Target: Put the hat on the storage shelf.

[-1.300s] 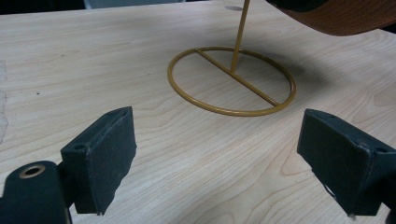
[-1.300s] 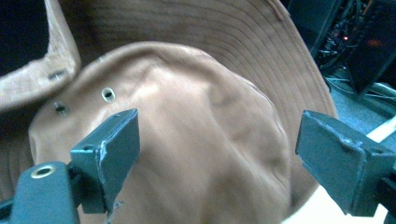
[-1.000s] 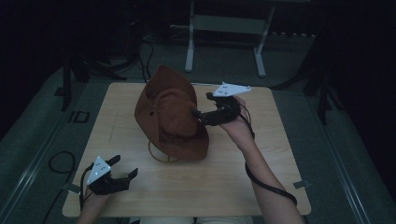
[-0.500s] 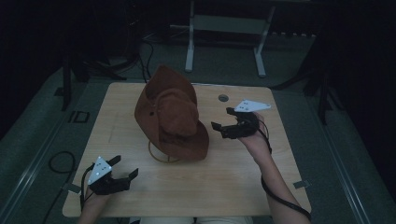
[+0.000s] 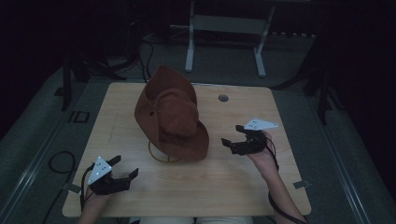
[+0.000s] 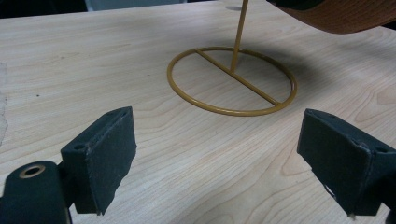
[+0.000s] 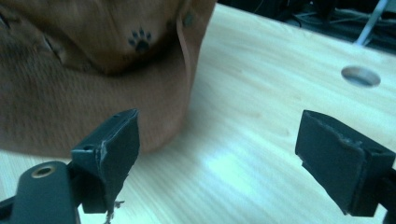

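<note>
A brown brimmed hat [image 5: 170,114] hangs tilted on a thin gold wire stand whose ring base [image 5: 161,156] rests on the wooden table [image 5: 205,186]. My left gripper [image 5: 126,166] sits low at the table's front left, open and holding nothing. In the left gripper view its jaws [image 6: 217,140] frame the ring base [image 6: 232,81], the post [image 6: 240,32] and the brim's edge [image 6: 336,16] farther off. To the right of the hat, my right gripper [image 5: 230,135] is open, apart from the brim. The right gripper view [image 7: 219,140] faces the hat [image 7: 84,70], which bears a small paw print [image 7: 140,39].
A round cable hole [image 5: 223,98] sits in the table behind the right gripper, also seen as the hole [image 7: 360,75] in the right gripper view. A metal frame [image 5: 224,28] stands on the dark floor beyond the table. Cables trail off the left front corner.
My right gripper has drawn away from the hat's right side, moving right, down and toward the person. The left gripper and the hat have stayed put.
</note>
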`<state>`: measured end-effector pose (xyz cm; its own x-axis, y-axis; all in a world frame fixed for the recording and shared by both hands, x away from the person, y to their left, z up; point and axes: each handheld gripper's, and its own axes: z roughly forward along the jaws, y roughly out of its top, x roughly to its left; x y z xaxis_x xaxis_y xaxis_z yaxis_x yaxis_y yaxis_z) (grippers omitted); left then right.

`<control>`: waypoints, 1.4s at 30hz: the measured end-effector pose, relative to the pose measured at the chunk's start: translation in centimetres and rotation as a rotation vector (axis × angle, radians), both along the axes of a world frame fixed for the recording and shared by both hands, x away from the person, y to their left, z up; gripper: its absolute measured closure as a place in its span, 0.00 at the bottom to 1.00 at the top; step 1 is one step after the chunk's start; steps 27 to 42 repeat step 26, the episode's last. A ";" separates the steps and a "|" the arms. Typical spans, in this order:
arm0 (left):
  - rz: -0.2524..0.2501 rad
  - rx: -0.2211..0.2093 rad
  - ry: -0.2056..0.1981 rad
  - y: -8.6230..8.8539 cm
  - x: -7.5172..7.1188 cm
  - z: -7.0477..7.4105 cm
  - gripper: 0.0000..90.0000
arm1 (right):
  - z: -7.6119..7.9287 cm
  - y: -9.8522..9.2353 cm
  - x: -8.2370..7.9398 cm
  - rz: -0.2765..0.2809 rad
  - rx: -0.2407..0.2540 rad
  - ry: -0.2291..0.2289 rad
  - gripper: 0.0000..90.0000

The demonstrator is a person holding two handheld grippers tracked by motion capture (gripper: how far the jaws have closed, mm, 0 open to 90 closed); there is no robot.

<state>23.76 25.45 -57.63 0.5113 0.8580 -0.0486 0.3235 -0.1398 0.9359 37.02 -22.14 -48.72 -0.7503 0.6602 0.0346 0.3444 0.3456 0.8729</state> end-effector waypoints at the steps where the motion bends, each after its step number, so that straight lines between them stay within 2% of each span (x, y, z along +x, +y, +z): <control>1: -0.001 -0.001 0.000 0.0 0.0 0.0 0.14 | -0.3 -0.2 -0.1 -0.004 -0.001 0.002 0.15; 4: -0.003 0.001 0.000 0.0 0.0 0.0 0.14 | -1.3 -0.8 -0.5 -0.010 0.001 0.016 0.15; 10: -0.002 0.000 -0.001 0.0 0.0 0.0 0.14 | -3.2 -1.8 -1.3 -0.008 -0.035 0.042 0.15; 15: -0.002 -0.002 0.001 0.0 0.0 0.0 0.14 | -4.3 -2.5 -2.0 -0.004 -0.033 0.048 0.15; 19: -0.002 0.000 0.000 0.0 0.0 0.0 0.14 | -5.1 -2.8 -2.4 0.003 -0.052 0.060 0.15; 24: -0.002 -0.002 0.001 -0.1 0.0 0.0 0.14 | -6.1 -3.2 -2.4 -0.003 -0.058 0.076 0.15; 42: -0.002 -0.001 0.001 -0.1 0.0 0.0 0.14 | -6.3 -3.2 -2.3 -0.008 -0.057 0.080 0.15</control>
